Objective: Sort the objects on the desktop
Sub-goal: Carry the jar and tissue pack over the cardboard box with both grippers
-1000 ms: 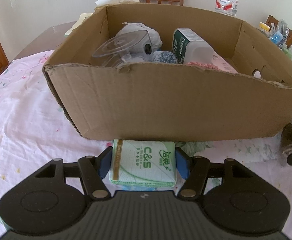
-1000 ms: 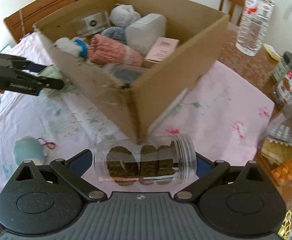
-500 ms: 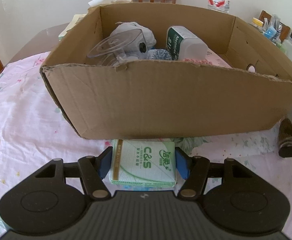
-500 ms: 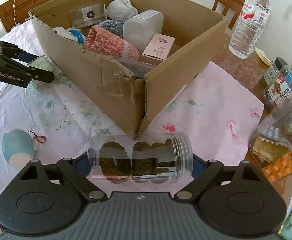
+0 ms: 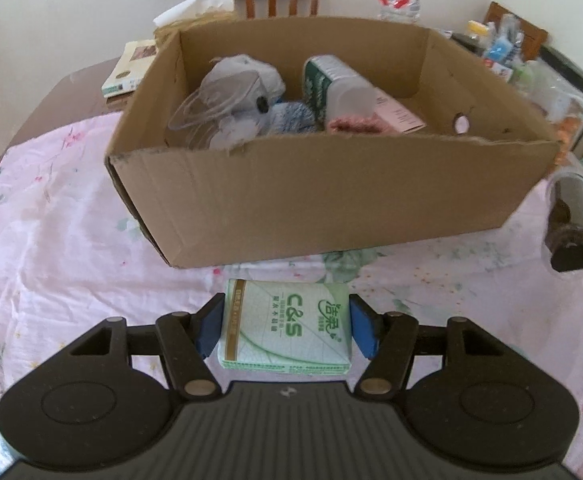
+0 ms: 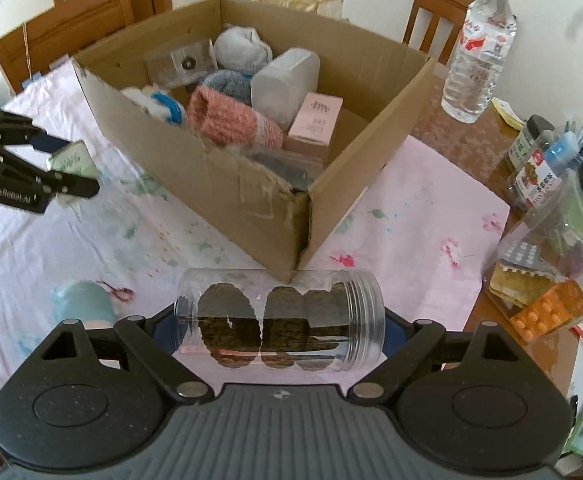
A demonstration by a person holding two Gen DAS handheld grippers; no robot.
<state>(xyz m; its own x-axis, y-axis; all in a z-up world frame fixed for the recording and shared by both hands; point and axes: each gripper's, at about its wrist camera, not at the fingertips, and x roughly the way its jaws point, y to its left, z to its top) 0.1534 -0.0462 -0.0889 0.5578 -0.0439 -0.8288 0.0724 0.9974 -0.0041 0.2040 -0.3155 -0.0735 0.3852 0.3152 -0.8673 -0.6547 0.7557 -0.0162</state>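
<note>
I am gripping a green tissue pack [image 5: 287, 326] in my left gripper [image 5: 285, 326], its blue pads [image 5: 208, 330] pressing against the pack's two short sides. The pack is sitting flat between the fingers, label up, just in front of the near wall of the cardboard box [image 5: 331, 200], over the pink flowered tablecloth [image 5: 51, 240].

My right gripper [image 6: 279, 326] is clamping a clear plastic jar [image 6: 279, 320] lying on its side, threaded mouth pointing right, with dark brown pieces showing inside. The jar is hanging close to the box's near corner [image 6: 303, 232], lower than the rim. In the box, a pink knitted roll [image 6: 231, 120], a grey plush toy [image 5: 243, 92], a white container [image 6: 283, 76] and a small pink carton [image 6: 317, 118] are lying packed together. A water bottle [image 6: 479, 48] is standing on the table beyond the box.
</note>
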